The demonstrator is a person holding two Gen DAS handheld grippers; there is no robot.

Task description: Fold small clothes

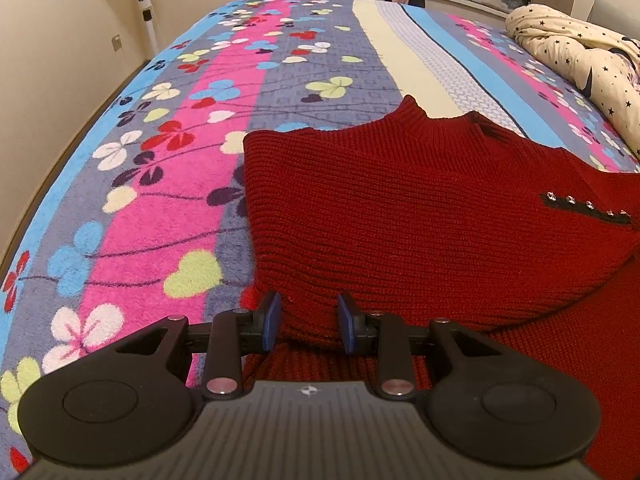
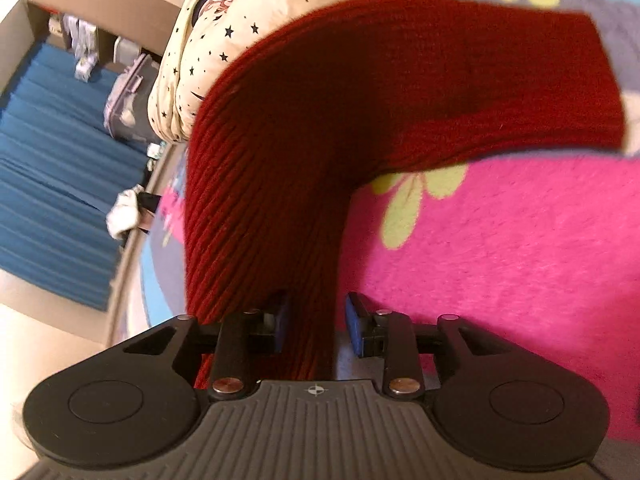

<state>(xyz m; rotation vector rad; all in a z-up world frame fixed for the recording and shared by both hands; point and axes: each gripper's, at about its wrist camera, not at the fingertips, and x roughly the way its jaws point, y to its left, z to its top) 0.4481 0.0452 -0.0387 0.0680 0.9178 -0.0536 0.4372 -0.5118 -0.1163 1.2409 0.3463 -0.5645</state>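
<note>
The right gripper has a strip of the red knit sweater between its blue pads. The sweater hangs up off the pink flowery blanket. A cream quilt with stars lies behind it.

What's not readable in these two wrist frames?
- Left wrist view: the red sweater runs off the right and bottom edges, so its hem and right sleeve are cut off.
- Left gripper: fabric lies between the fingers, but whether they pinch it is unclear.
- Right wrist view: the sweater is motion-blurred and covers the bed behind; the right gripper grip is unclear.
</note>
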